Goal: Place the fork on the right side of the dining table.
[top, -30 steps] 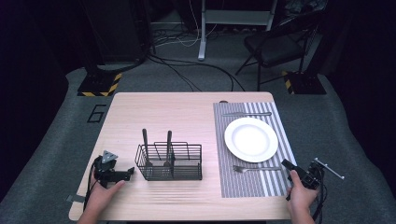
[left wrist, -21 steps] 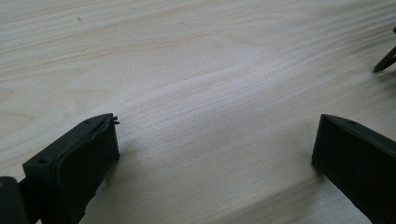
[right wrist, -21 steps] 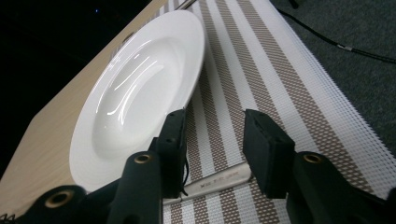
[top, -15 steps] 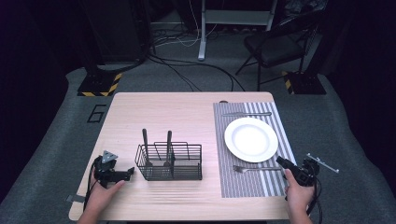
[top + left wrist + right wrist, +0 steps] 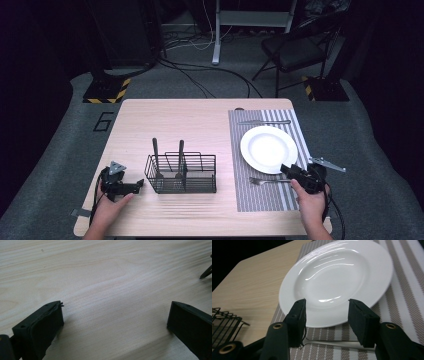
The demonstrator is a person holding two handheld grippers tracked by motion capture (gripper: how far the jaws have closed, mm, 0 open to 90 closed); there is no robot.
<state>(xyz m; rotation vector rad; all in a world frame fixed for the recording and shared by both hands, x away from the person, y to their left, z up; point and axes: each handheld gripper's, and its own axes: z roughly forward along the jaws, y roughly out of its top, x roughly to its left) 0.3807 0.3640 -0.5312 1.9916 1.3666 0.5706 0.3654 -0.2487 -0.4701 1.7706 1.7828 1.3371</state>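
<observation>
The fork [image 5: 270,180] lies flat on the striped mat [image 5: 245,195], just in front of the white plate [image 5: 268,149], with its prongs toward the basket [image 5: 181,174]. It looks like thin metal, so I think it is light, hard and a bit slippery, and it sits so low that it may be tricky to pinch. The handle is the best place to grab it, near the end, away from the plate. The right gripper [image 5: 325,315] is just above that handle with its jaws apart, one on each side, and nothing is between them yet. The plate could break, so the jaws should not bump its rim. The left gripper [image 5: 113,317] rests on the bare table [image 5: 200,115] beside the basket, and its jaws are wide apart and empty too. Two dark handles stand up in the basket.
</observation>
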